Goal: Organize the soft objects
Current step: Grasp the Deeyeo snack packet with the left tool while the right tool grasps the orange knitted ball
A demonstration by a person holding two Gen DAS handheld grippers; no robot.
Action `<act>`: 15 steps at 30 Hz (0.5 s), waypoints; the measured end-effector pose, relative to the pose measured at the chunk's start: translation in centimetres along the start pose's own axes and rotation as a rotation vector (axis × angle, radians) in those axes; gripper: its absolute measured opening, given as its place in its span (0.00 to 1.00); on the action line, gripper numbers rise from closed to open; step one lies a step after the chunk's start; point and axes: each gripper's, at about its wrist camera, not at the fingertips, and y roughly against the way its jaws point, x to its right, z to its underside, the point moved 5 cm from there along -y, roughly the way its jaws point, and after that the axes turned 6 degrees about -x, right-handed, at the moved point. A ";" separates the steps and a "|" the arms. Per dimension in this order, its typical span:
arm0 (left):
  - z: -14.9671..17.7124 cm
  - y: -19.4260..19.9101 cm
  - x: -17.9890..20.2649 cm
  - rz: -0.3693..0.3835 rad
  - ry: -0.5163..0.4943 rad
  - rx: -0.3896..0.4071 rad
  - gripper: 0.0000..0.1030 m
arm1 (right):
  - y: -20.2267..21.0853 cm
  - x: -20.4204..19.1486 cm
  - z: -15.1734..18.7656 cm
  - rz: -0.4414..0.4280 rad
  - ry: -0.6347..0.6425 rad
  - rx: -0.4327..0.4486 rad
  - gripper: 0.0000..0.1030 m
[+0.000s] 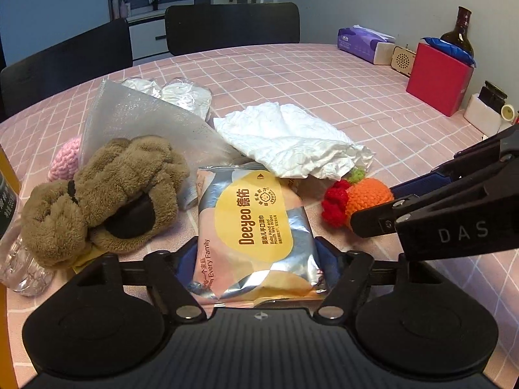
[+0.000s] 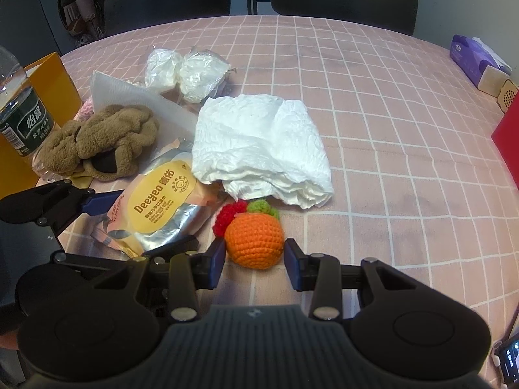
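Note:
My left gripper [image 1: 256, 259] has its jaws on either side of a Deeyeo wet-wipes pack [image 1: 256, 227], shut on its near end; the pack also shows in the right wrist view [image 2: 162, 210]. My right gripper [image 2: 254, 264] is open with the orange crochet fruit [image 2: 254, 241] between its fingertips, not squeezed; the fruit also shows in the left wrist view [image 1: 368, 199]. A red crochet piece [image 2: 227, 217] lies against it. A brown plush toy [image 1: 103, 194], a crumpled white cloth [image 2: 259, 149], a pink crochet piece [image 1: 65, 159] and two white wrapped bundles [image 2: 188, 71] lie nearby.
A pink checked tablecloth [image 2: 389, 129] covers the table. A water bottle [image 2: 19, 113] and yellow box [image 2: 48, 74] stand at the left. A red box [image 1: 438, 77], purple tissue pack [image 1: 360, 43] and dark bottle [image 1: 460, 32] stand at the right. Black chairs [image 2: 343, 0] stand behind.

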 end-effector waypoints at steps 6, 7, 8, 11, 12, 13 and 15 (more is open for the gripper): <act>0.5 1.1 -0.2 -0.001 0.003 0.006 0.69 | 0.4 -0.4 0.1 0.014 0.020 -0.001 0.38; 0.7 1.4 -0.3 0.000 0.006 0.010 0.68 | 0.5 -0.5 0.1 0.016 0.027 0.000 0.38; 0.9 1.8 -0.4 0.002 0.011 0.015 0.68 | 0.6 -0.7 0.2 0.017 0.035 0.000 0.38; 1.6 3.3 -0.6 0.006 0.025 0.036 0.68 | 0.8 -1.2 0.4 0.013 0.053 -0.006 0.38; 1.8 3.9 -0.7 0.006 0.027 0.042 0.68 | 0.8 -1.4 0.5 0.011 0.057 -0.010 0.38; 1.9 4.4 -0.7 0.009 0.028 0.046 0.68 | 0.9 -1.5 0.6 0.010 0.062 -0.014 0.38; 2.4 5.5 -0.8 0.018 0.028 0.055 0.68 | 1.0 -1.8 0.8 0.007 0.073 -0.022 0.37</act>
